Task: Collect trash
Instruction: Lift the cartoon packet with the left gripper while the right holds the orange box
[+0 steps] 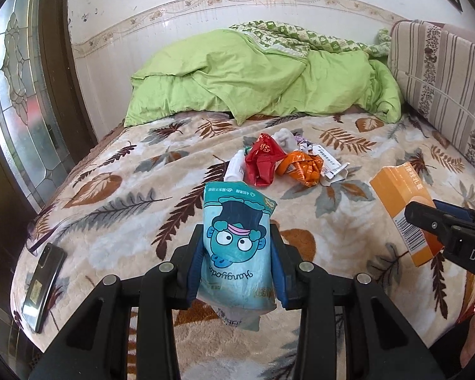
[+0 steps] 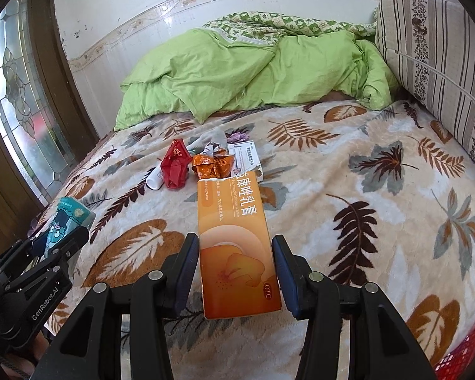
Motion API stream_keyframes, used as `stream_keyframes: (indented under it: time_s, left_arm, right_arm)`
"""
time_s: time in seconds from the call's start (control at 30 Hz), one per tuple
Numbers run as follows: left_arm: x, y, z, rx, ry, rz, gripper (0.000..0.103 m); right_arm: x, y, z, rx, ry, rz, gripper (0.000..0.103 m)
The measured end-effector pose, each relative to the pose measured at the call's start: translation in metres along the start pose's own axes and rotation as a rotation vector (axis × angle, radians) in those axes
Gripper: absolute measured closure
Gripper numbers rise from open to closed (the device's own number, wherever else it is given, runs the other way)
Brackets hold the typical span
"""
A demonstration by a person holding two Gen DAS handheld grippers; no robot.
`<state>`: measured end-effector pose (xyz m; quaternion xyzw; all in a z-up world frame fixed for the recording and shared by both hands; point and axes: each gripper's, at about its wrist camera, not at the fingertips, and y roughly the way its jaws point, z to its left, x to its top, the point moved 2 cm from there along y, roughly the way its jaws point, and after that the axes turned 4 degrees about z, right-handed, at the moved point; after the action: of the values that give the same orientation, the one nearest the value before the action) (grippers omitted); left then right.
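My left gripper is shut on a teal cartoon snack bag and holds it above the bed; the bag also shows in the right wrist view. My right gripper is shut on an orange medicine box, also seen in the left wrist view. Further back on the blanket lies a trash pile: a red wrapper, an orange wrapper, a white tube, a white paper box and a grey crumpled piece.
A leaf-patterned blanket covers the bed. A green quilt is heaped at the far end. A striped cushion stands at the right. A dark phone lies near the bed's left edge. A red mesh basket shows at bottom right.
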<state>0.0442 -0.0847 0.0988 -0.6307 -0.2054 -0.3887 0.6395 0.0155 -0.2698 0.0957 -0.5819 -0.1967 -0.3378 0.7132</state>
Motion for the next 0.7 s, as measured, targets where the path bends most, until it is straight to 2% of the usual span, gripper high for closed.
stream_keyframes:
  time_s: [0.37, 0.7]
  left_arm:
    - [0.004, 0.021, 0.000, -0.036, -0.016, 0.037, 0.067]
    - [0.005, 0.024, -0.005, -0.047, -0.009, 0.034, 0.067]
  right_arm:
    - [0.001, 0.009, 0.005, 0.006, -0.022, 0.015, 0.052]
    - [0.001, 0.011, 0.003, 0.010, -0.020, 0.021, 0.052]
